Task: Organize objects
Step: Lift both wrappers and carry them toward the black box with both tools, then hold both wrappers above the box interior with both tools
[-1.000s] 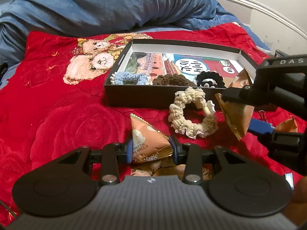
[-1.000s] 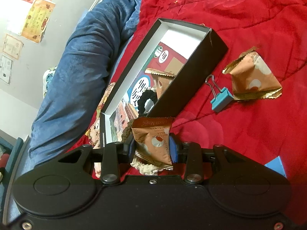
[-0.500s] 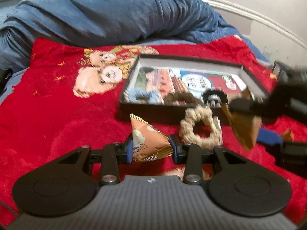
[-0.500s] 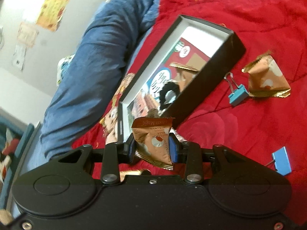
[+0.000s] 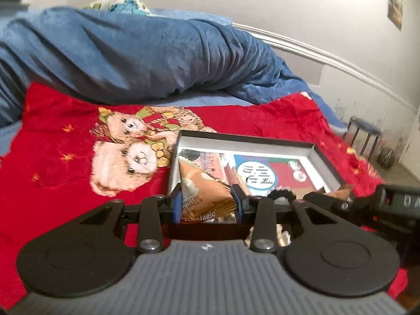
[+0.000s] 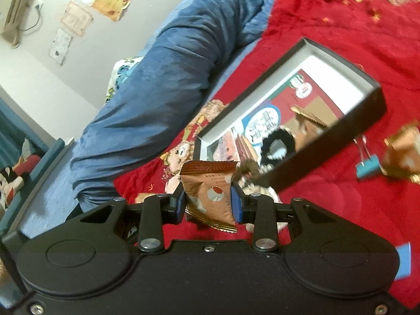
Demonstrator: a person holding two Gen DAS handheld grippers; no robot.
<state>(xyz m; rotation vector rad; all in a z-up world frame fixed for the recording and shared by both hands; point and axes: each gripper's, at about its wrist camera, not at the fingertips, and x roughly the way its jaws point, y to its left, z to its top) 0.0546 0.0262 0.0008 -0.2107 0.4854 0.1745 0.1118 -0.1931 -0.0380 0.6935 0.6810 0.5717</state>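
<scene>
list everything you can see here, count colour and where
snack packets: four in view, orange-brown; one in the left hand-held gripper, one in the right hand-held gripper, one inside the box, one on the blanket right of the box
box: one, black with white inner walls, open, on the red blanket
black scrunchie: one, inside the box
brown scrunchie: one, at the box's near end, partly hidden
binder clip: one, teal, on the blanket beside the box
red blanket: one, bear print, covering the bed
blue duvet: one, bunched behind the blanket
stool: one, dark, by the wall
left hand-held gripper: shut on a packet
right hand-held gripper: shut on a packet
</scene>
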